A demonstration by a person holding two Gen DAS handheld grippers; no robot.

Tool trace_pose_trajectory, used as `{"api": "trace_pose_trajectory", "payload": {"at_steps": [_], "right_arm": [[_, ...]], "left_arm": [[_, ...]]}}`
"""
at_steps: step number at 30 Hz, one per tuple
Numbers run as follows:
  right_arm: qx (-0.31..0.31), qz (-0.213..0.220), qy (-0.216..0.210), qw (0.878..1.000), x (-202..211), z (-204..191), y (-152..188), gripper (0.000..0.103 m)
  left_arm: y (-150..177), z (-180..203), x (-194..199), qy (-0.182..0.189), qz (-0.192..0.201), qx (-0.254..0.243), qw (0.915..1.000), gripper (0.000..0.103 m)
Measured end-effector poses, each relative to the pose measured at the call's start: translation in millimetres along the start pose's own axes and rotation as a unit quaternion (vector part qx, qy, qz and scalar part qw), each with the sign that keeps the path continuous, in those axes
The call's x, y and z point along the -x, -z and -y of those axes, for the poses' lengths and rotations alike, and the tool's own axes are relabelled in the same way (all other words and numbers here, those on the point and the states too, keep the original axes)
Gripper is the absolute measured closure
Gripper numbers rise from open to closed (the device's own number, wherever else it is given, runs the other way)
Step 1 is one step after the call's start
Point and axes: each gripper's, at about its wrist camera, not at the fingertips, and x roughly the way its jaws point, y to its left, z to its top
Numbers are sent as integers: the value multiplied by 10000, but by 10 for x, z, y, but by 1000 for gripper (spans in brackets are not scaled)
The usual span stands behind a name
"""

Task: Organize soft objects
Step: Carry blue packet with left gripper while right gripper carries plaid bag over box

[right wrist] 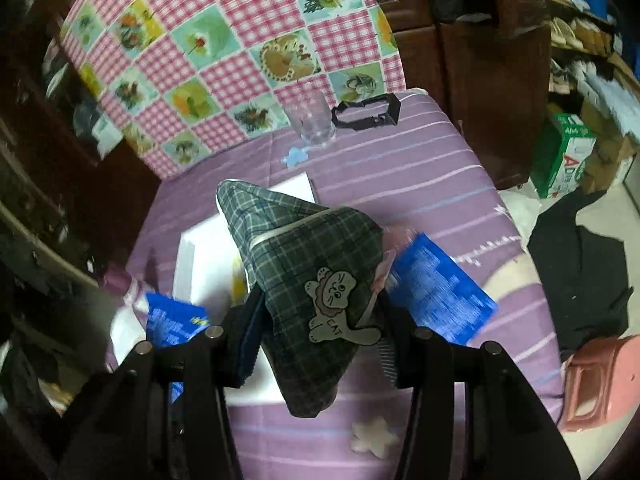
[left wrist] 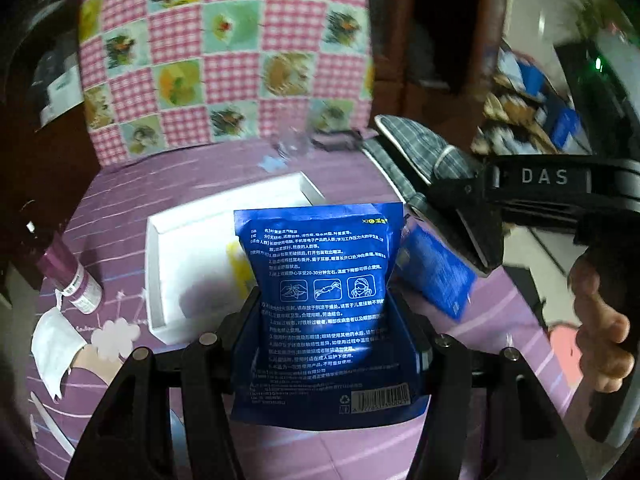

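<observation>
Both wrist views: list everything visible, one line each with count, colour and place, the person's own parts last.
Packet: 1, blue, in left gripper.
Second packet: 1, blue, on the cloth, right of tray.
Slipper: 1, grey plaid, cat patch, in right gripper.
Tray: 1, white, table centre.
Glass: 1, clear, far edge.
Bottle: 1, purple, left.
Tablecloth: 1, purple striped.
Left gripper: black.
Right gripper: black.
Hand: 1, right edge.

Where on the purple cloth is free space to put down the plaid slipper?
Free: the striped purple cloth right of the white box, between the clear glass and blue packet. Crowded: the bottle side.
</observation>
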Motion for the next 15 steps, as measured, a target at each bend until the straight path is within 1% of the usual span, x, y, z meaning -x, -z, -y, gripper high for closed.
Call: {"api": "trace_pose_trajectory", "payload": {"at_steps": [3, 6, 8, 11, 13, 15], "right_arm": [[-180, -10, -200, 9996, -112, -82, -172, 52], [-391, -10, -663, 9970, -249, -152, -348, 52], [-387, 15, -865, 9955, -335, -189, -416, 52], [-68, 89, -848, 9963, -466, -282, -469, 52], [148, 107, -742, 9971, -582, -346, -473, 52], [296, 120, -822, 9961, -689, -384, -427, 52]], "left_arm": [[-142, -168, -16, -68, 119, 214, 9997, 44], [-273, -344, -71, -211, 249, 400, 9987, 44], [-312, -456, -137, -368, 343, 496, 9975, 44], [-342, -613, -285, -685, 342, 567, 9954, 44], [-335, -745, -383, -748, 264, 714, 9943, 44], [-317, -870, -470, -770, 208, 835, 9933, 44]]}}
